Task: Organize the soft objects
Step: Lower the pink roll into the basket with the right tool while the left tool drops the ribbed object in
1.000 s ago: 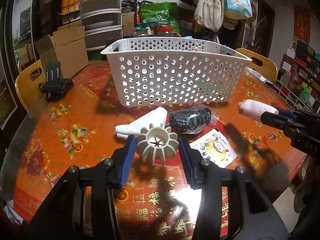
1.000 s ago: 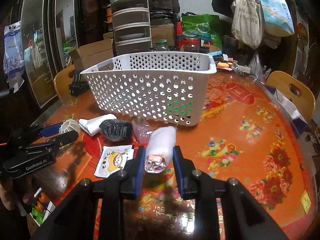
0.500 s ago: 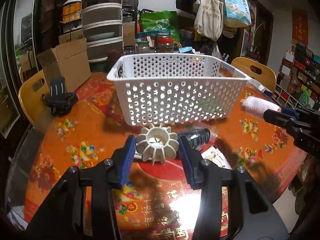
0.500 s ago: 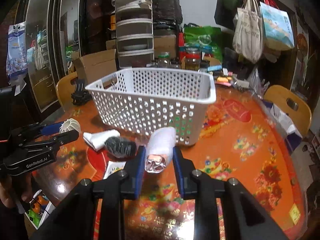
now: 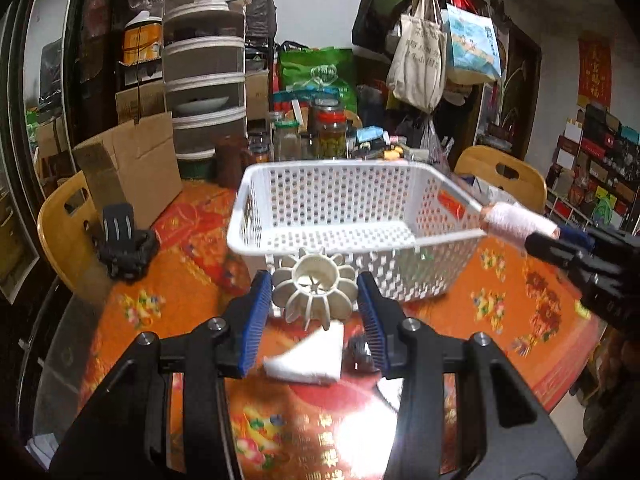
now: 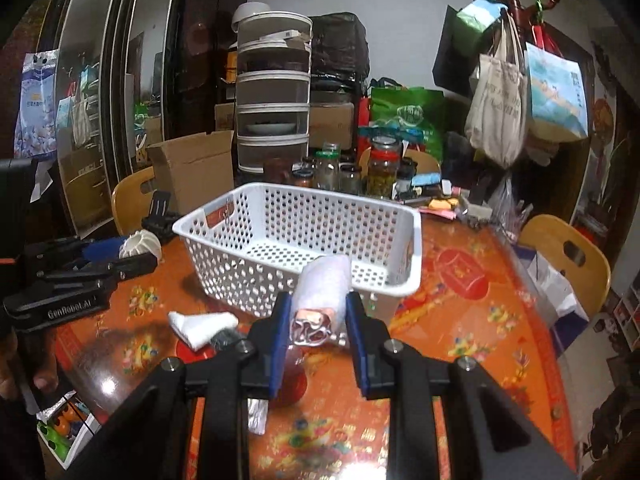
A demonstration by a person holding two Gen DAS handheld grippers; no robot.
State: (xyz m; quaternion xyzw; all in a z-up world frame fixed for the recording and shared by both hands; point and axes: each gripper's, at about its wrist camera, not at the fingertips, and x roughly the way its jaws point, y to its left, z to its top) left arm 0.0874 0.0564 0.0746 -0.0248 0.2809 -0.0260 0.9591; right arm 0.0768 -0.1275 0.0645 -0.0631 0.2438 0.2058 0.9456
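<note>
Left gripper (image 5: pixel 314 312) jaws grasping ribbed toy (image 5: pixel 315 294), right gripper (image 6: pixel 316 330) jaws grasping wrapped roll (image 6: pixel 322 292), both at basket (image 5: pixel 320 236) rim.

Basket (image 5: pixel 352 216) open above; jars (image 5: pixel 328 132) crowd behind.

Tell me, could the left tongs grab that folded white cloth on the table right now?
Probably not as things stand. The left tongs are shut on the white ribbed ring, so they have no free grip. The folded white cloth itself lies uncovered on the table just below them.
</note>
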